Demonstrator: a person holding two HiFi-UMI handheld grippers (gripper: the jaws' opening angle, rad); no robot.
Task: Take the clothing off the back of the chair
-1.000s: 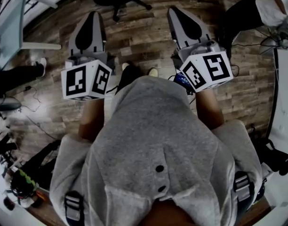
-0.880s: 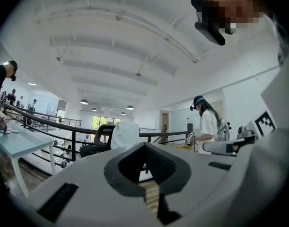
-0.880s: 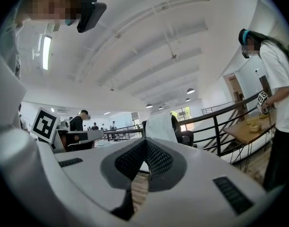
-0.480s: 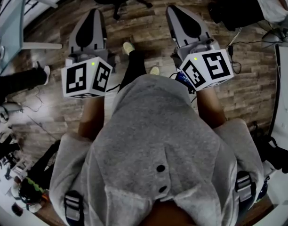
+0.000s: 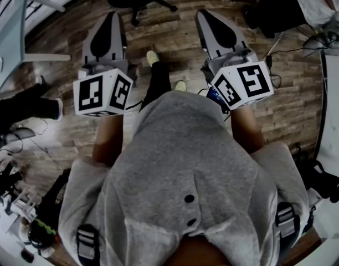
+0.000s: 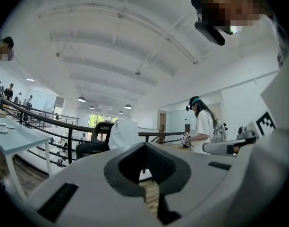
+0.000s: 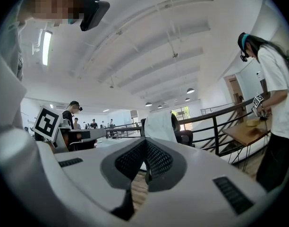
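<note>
Left gripper view: clothing (image 6: pixel 123 134) on chair (image 6: pixel 90 148) by railing (image 6: pixel 69 143); left fingers (image 6: pixel 83 176), right fingers (image 7: pixel 85 171) clenched.

Ahead of me, a white garment (image 6: pixel 124 133) hangs draped over the back of a black office chair (image 6: pixel 88 149). It covers the top of the backrest and falls loosely. The chair stands upright, well away from me.

Head view looks steeply down onto the wooden floor (image 5: pixel 175 43). The 2 gripper views face level across the room; both share the distant chair (image 6: pixel 99 130).
</note>
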